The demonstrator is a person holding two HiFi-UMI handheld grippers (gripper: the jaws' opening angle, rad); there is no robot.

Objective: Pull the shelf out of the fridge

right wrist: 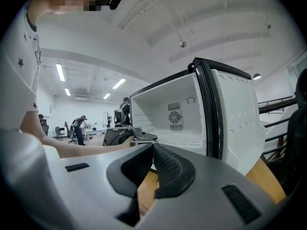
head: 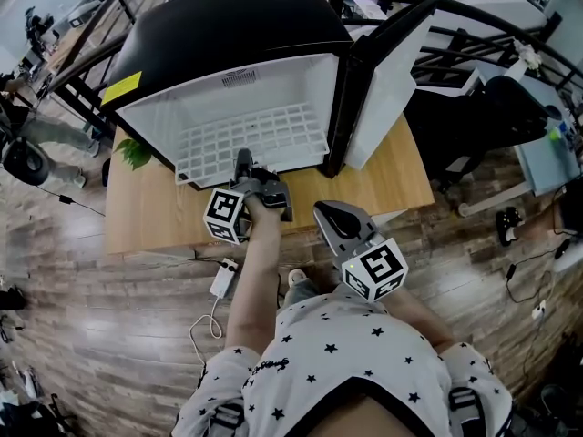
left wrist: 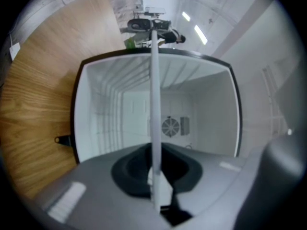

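your left gripper is clenched on the near edge of the shelf, which lies mostly inside the fridge, so pull straight toward you, level, without twisting, and keep the right gripper, closed on nothing, ready nearby.

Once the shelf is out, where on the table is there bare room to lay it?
Bare wood lies at the front left of the table, between the fridge and the table edge, and right of the open door. The middle is crowded: the shelf sticks out there, with the left gripper shut on its front edge.
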